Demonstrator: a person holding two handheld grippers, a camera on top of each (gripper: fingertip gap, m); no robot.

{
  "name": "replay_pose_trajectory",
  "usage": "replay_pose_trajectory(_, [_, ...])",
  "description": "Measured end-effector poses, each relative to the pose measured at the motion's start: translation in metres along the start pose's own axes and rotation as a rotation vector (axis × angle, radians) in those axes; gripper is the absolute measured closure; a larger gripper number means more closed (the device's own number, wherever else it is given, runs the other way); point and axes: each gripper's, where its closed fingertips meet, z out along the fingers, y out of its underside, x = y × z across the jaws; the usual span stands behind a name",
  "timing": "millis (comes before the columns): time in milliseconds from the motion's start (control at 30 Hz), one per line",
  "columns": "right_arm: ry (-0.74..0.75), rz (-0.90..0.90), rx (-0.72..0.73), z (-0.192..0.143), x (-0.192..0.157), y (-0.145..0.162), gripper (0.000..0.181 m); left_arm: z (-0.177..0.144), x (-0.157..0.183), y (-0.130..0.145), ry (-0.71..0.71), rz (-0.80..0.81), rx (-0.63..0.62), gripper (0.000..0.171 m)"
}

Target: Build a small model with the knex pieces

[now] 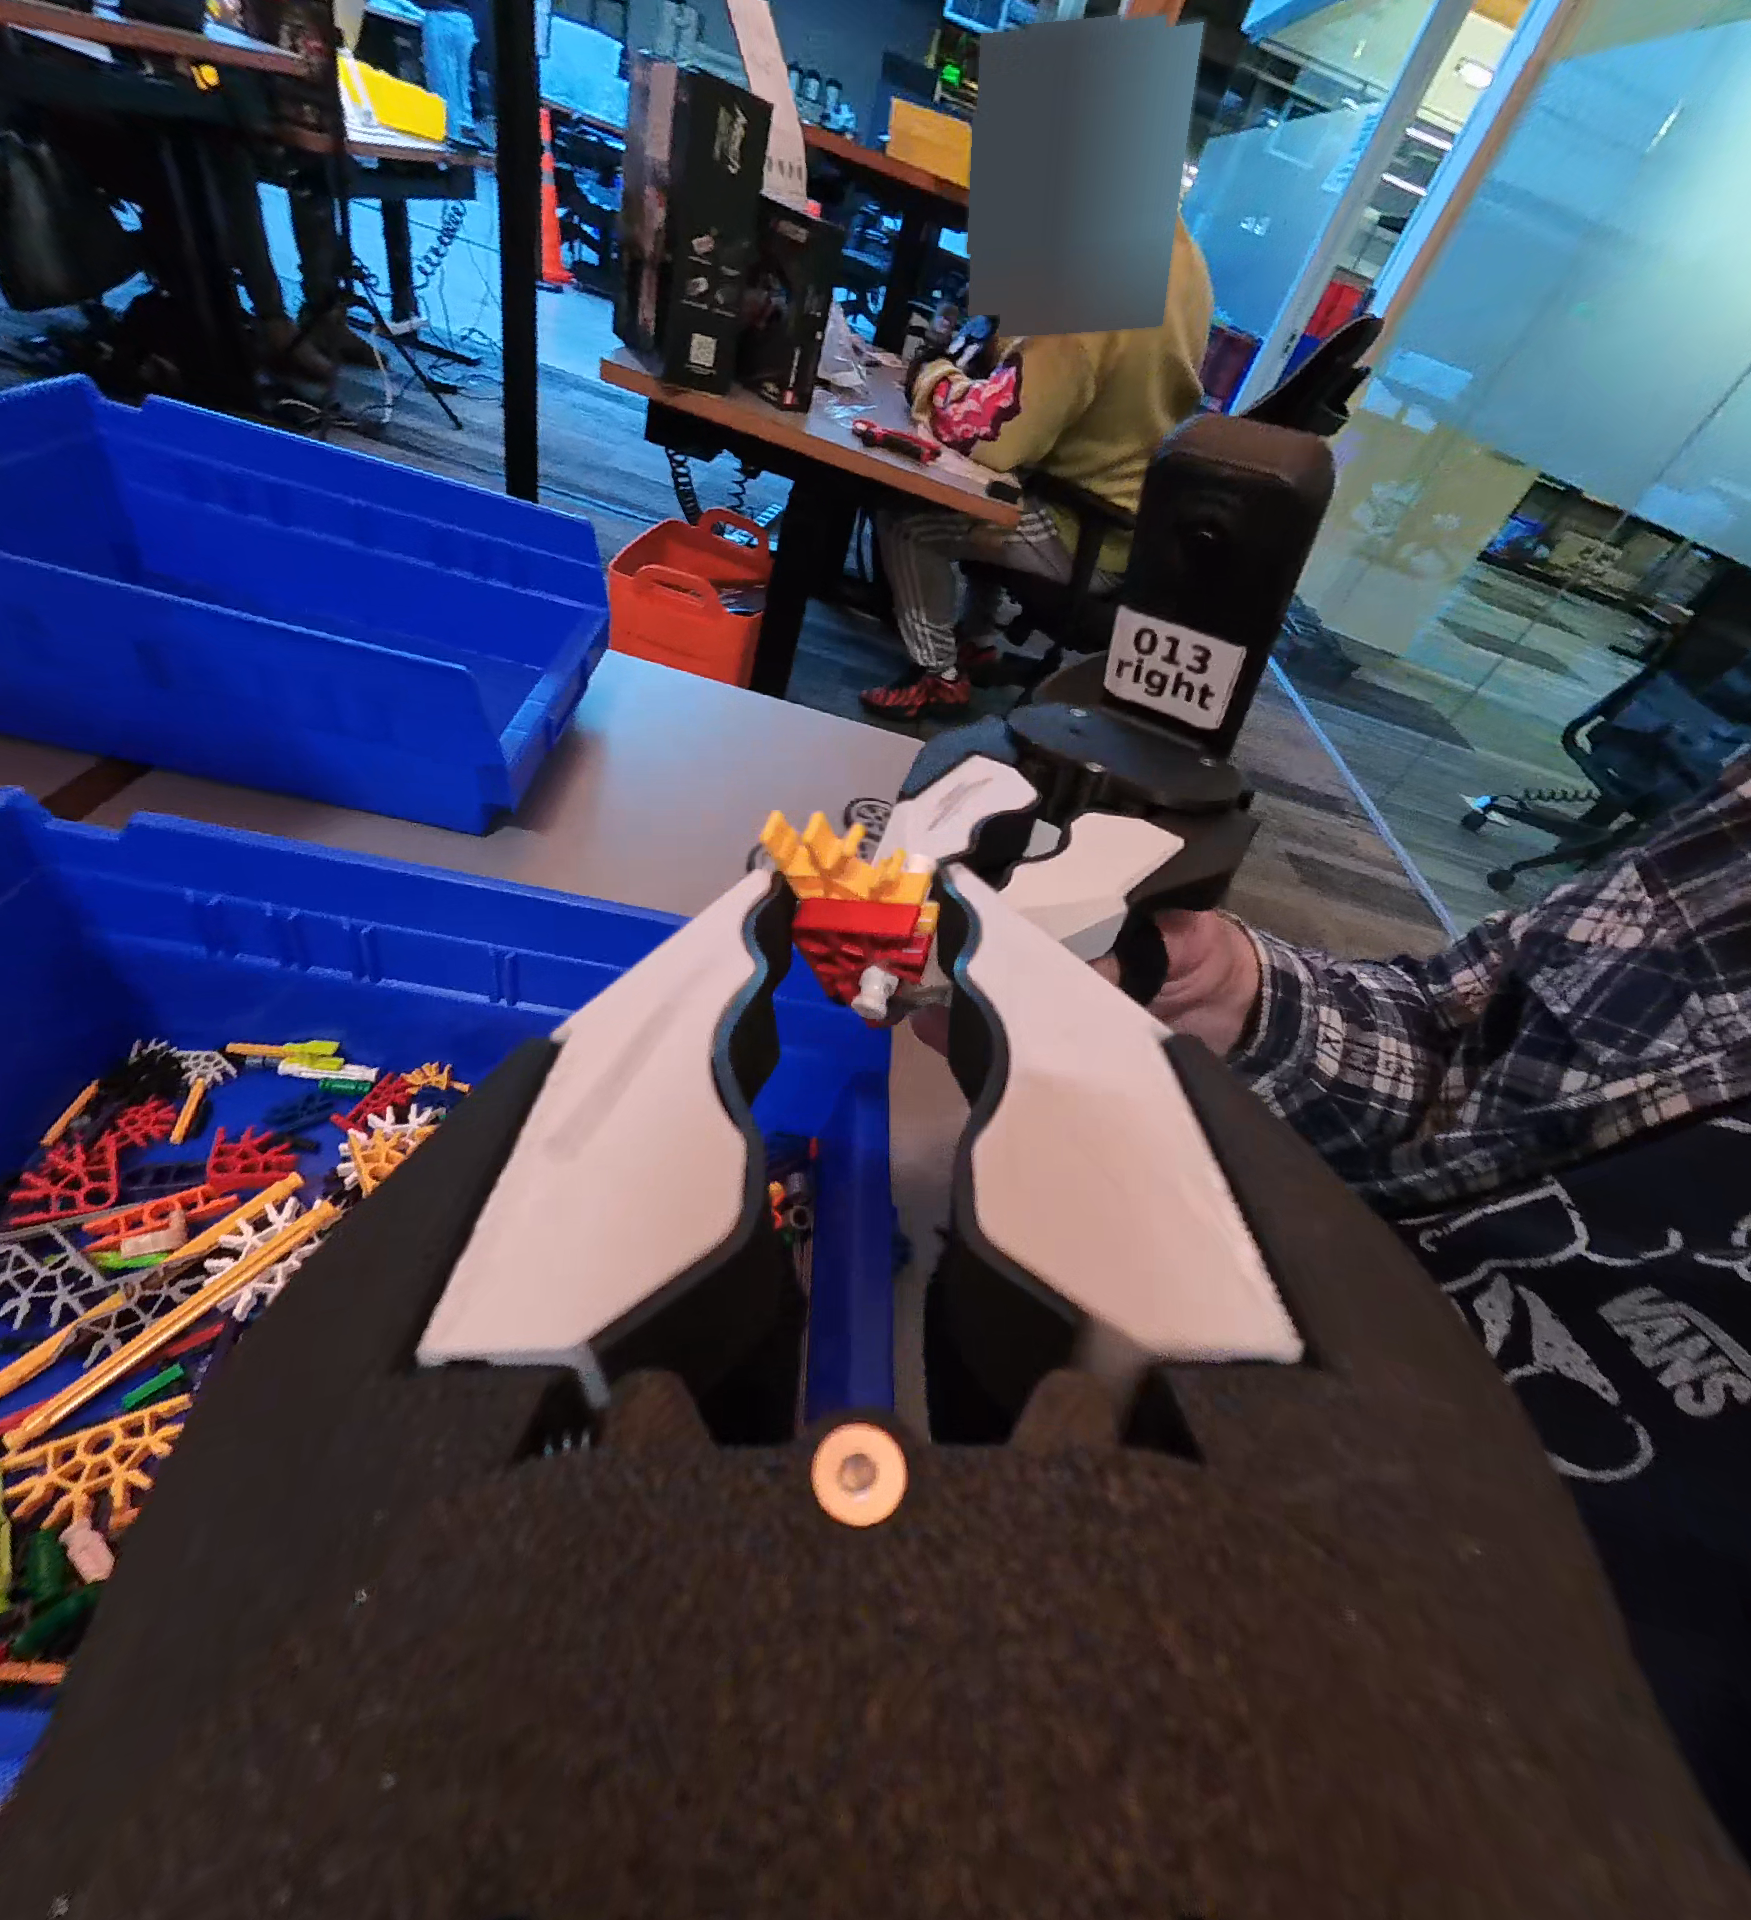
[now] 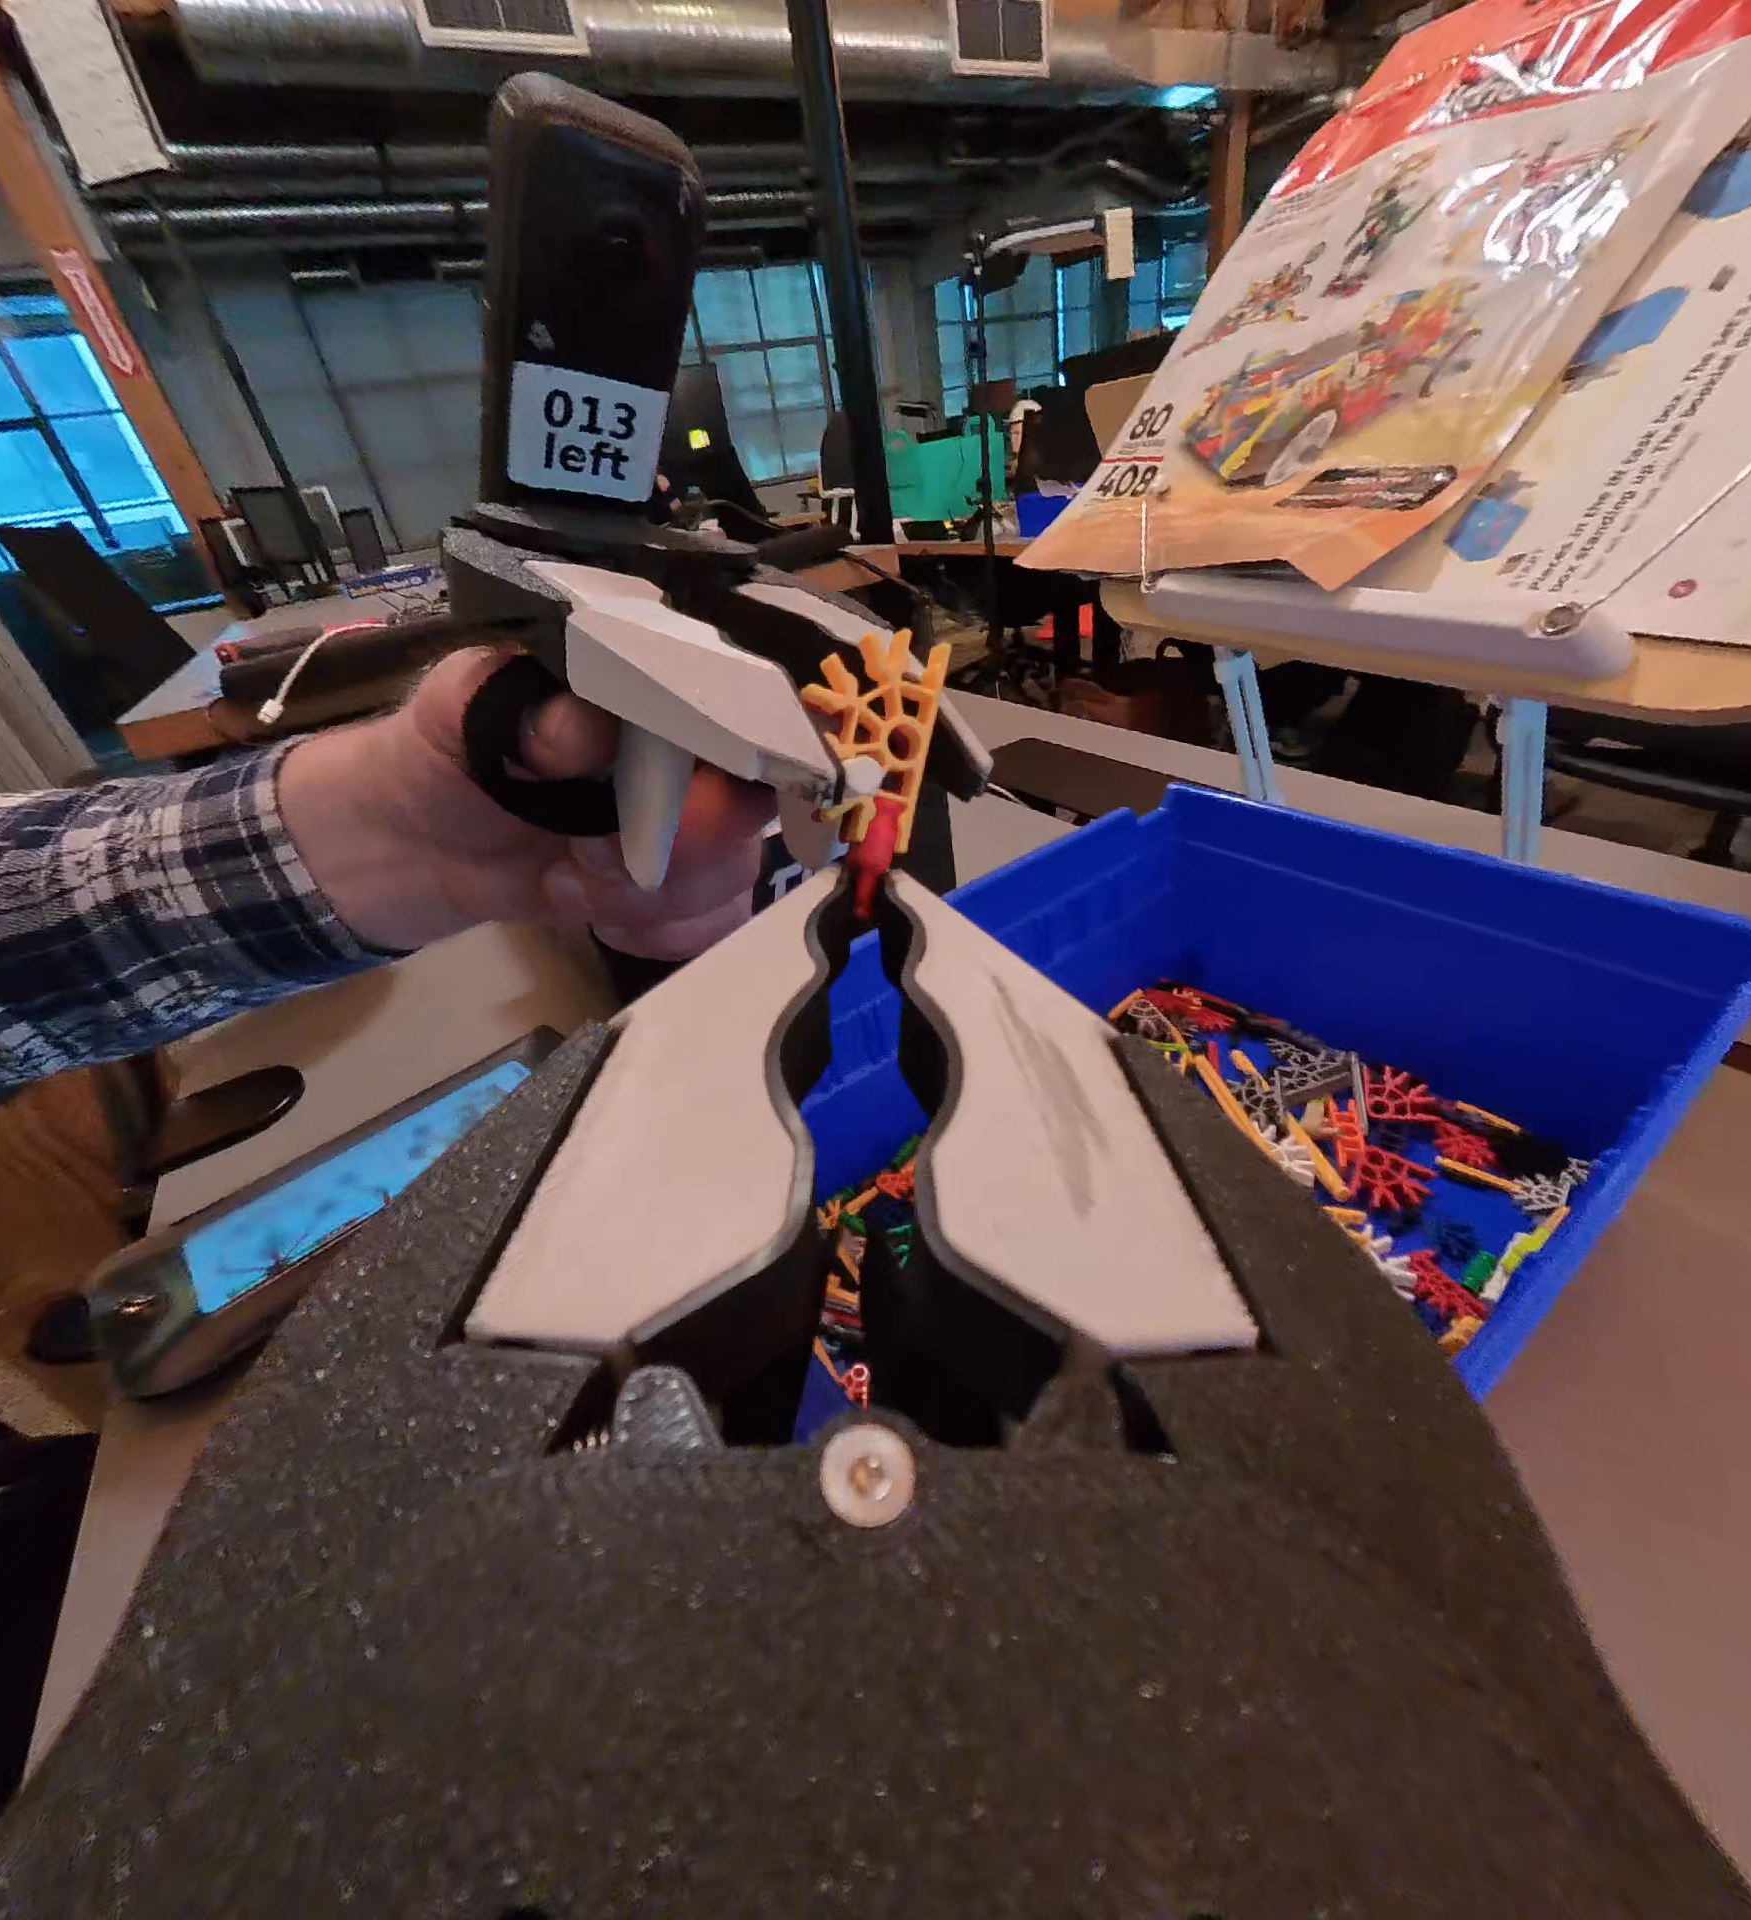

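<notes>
My left gripper is shut on a small assembly: a yellow connector above a red connector, with a short white rod. My right gripper, held in a hand, meets it from the far right. In the right wrist view my right gripper is shut on the red connector's lower edge. The left gripper holds the yellow connector just above it. Both hover over the near blue bin's corner.
The near blue bin holds several loose rods and connectors. A second blue bin stands behind it. An instruction sheet leans on a stand. A phone lies on the table. A person sits at a far desk. The tips of both grippers are at nearly the same place.
</notes>
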Motion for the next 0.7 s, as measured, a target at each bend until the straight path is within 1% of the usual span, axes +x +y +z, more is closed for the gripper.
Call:
replay_pose_trajectory(100, [-0.036,0.04,0.019,-0.001,-0.002,-0.002,0.18,-0.001,0.002,0.0,0.012,0.02,-0.031,0.145])
replay_pose_trajectory(167, [-0.061,0.08,0.03,-0.001,-0.002,-0.003,0.181,-0.001,0.004,0.002,0.01,0.062,-0.066,0.145])
replay_pose_trajectory(200, [-0.066,0.103,0.049,-0.002,0.0,-0.005,0.181,-0.002,0.002,0.001,-0.011,0.08,-0.075,0.141])
replay_pose_trajectory(267, [-0.079,0.123,0.055,-0.004,0.0,-0.005,0.181,-0.006,0.001,-0.001,-0.028,0.122,-0.081,0.127])
replay_pose_trajectory(300, [-0.062,0.101,0.04,-0.004,0.002,-0.003,0.181,-0.01,-0.001,-0.003,-0.058,0.166,-0.083,0.127])
replay_pose_trajectory(333, [-0.043,0.068,0.018,-0.004,0.003,-0.001,0.181,-0.013,-0.008,-0.004,-0.138,0.245,-0.108,0.125])
replay_pose_trajectory(367, [-0.015,0.02,-0.011,-0.003,0.004,0.002,0.181,-0.016,-0.012,-0.003,-0.195,0.343,-0.162,0.116])
replay_pose_trajectory(400, [0.026,-0.046,-0.049,-0.003,0.006,0.006,0.181,-0.019,-0.014,-0.002,-0.25,0.442,-0.229,0.111])
replay_pose_trajectory(433, [0.059,-0.112,-0.083,-0.002,0.006,0.009,0.181,-0.022,-0.016,-0.001,-0.301,0.561,-0.302,0.113])
replay_pose_trajectory(467, [0.07,-0.153,-0.109,-0.001,0.004,0.011,0.181,-0.022,-0.013,0.003,-0.319,0.683,-0.38,0.112])
replay_pose_trajectory(533, [0.08,-0.159,-0.12,0.001,0.003,0.01,0.181,-0.021,-0.01,0.01,-0.357,0.904,-0.512,0.112])
replay_pose_trajectory(600, [0.069,-0.135,-0.124,0.001,0.003,0.01,0.181,-0.022,-0.018,0.023,-0.409,1.108,-0.678,0.11])
replay_pose_trajectory(667, [0.052,-0.114,-0.138,0.001,0.002,0.012,0.181,-0.023,-0.028,0.025,-0.48,1.301,-0.744,0.114])
replay_pose_trajectory(700, [0.044,-0.101,-0.145,0.001,0.002,0.014,0.181,-0.023,-0.032,0.027,-0.499,1.354,-0.771,0.114])
